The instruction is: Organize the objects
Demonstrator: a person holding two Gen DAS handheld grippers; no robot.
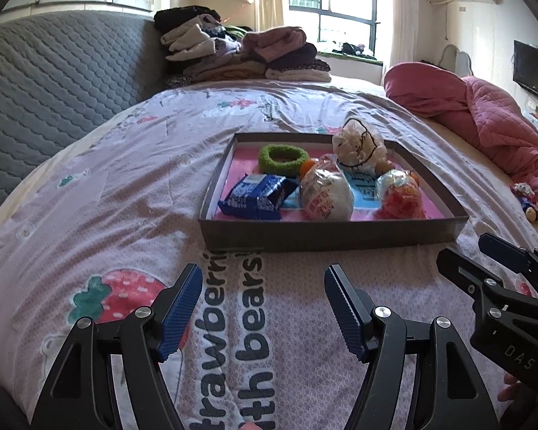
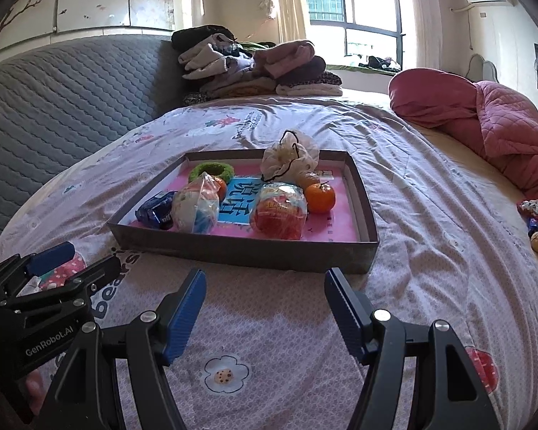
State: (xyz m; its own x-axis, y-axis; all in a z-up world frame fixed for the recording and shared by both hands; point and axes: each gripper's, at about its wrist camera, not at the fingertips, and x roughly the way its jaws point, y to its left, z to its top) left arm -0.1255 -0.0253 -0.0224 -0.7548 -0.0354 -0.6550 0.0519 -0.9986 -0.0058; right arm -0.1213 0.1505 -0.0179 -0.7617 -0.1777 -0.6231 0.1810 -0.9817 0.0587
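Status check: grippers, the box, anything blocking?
Left gripper and right gripper open, empty. Box ahead on bedsheet, holding snacks and tangerine. Path clear.

Bare bedsheet [image 2: 262, 322] before tray [image 2: 233, 251]; tray crowded

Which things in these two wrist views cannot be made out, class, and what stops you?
- Small orange fruit: left wrist view, mostly hidden behind the white bagged snack.
- Items by the pink quilt: right wrist view, too small and warped at the edge.
- Book cover in the box: both views, partly covered by snacks.
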